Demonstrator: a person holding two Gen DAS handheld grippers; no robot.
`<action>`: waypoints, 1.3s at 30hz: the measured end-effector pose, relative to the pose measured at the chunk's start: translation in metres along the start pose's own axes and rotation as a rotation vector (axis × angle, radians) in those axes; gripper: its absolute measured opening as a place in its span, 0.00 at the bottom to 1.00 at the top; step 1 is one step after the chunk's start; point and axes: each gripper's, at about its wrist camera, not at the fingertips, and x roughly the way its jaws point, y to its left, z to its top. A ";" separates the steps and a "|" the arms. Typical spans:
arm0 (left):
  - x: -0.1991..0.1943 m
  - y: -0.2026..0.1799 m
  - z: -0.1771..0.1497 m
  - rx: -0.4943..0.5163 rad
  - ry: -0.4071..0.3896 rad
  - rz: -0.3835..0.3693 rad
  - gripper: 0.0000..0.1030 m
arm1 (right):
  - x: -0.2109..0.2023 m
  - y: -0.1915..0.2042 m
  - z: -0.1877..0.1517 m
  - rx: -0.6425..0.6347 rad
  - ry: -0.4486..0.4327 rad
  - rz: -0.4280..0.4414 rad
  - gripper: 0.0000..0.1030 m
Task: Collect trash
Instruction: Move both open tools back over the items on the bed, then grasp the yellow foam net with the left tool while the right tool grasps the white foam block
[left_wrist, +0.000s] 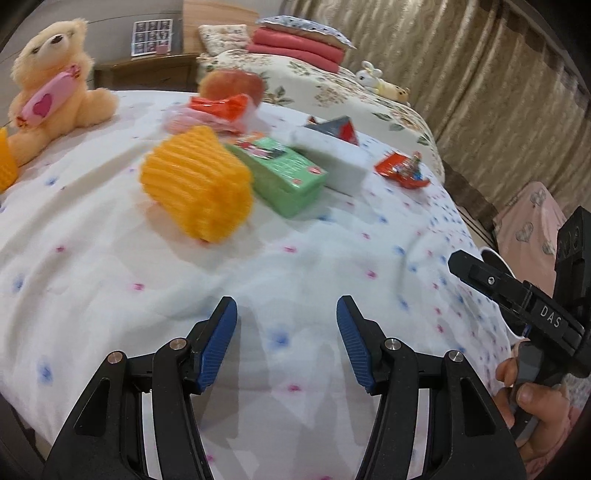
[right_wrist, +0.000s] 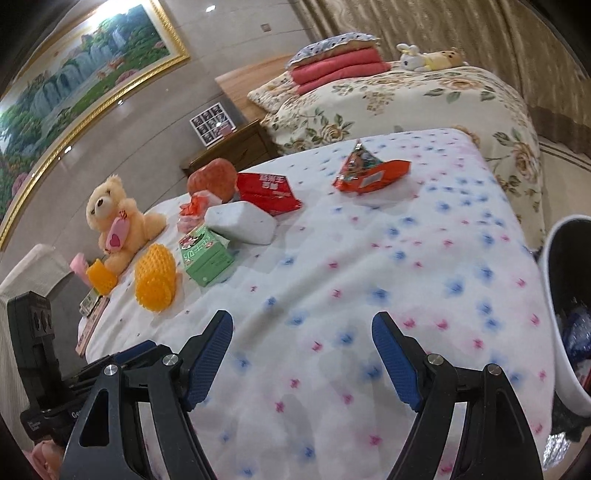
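Note:
Litter lies across the white flower-print cover: a yellow foam fruit net, a green carton, a white foam block, a red snack wrapper and a red box. My left gripper hovers open over bare cover, short of the yellow net. The right wrist view shows the same yellow net, green carton, foam block, red box and wrapper. My right gripper is open, with nothing between its pads.
A white trash bin with litter inside stands off the cover's right edge. A teddy bear, a netted apple and a second yellow net sit at the left. Behind is a floral bed. A hand holds the other gripper.

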 end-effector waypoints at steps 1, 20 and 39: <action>0.000 0.005 0.002 -0.010 -0.003 0.009 0.58 | 0.004 0.003 0.002 -0.012 0.011 0.002 0.77; 0.014 0.047 0.035 -0.074 -0.026 0.087 0.62 | 0.078 0.040 0.047 -0.186 0.080 0.027 0.77; 0.032 0.051 0.055 -0.067 -0.021 0.056 0.38 | 0.115 0.049 0.070 -0.231 0.113 0.058 0.37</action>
